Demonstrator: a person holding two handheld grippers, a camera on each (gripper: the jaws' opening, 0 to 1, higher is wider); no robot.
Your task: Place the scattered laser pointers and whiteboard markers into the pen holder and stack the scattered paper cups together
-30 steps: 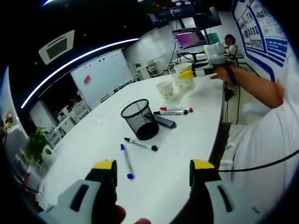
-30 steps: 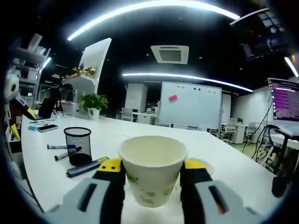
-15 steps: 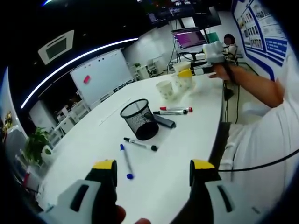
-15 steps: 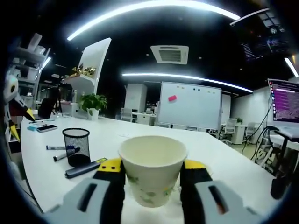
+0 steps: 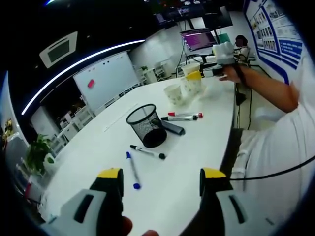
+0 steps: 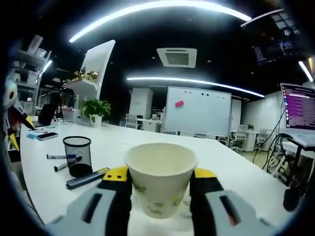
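- I am holding the right gripper (image 6: 160, 183) clamped on a paper cup (image 6: 160, 178); its jaws are pressing the cup's sides, mouth up, above the white table (image 6: 236, 172).
- In the left gripper view, I am seeing that right gripper (image 5: 212, 72) far off with the cup, just beside a second paper cup (image 5: 173, 94) standing on the table.
- I am keeping the left gripper (image 5: 161, 181) with jaws apart and gripping nothing, above the table's near part.
- Ahead of it, a blue marker (image 5: 133, 170) and a black marker (image 5: 147, 152) are lying on the table, just before the black mesh pen holder (image 5: 146, 126).
- Beyond the holder, a dark laser pointer (image 5: 173, 128), another black marker (image 5: 178, 118) and a red marker (image 5: 185, 114) are lying side by side.
- A whiteboard (image 6: 197, 111) is standing behind the table.
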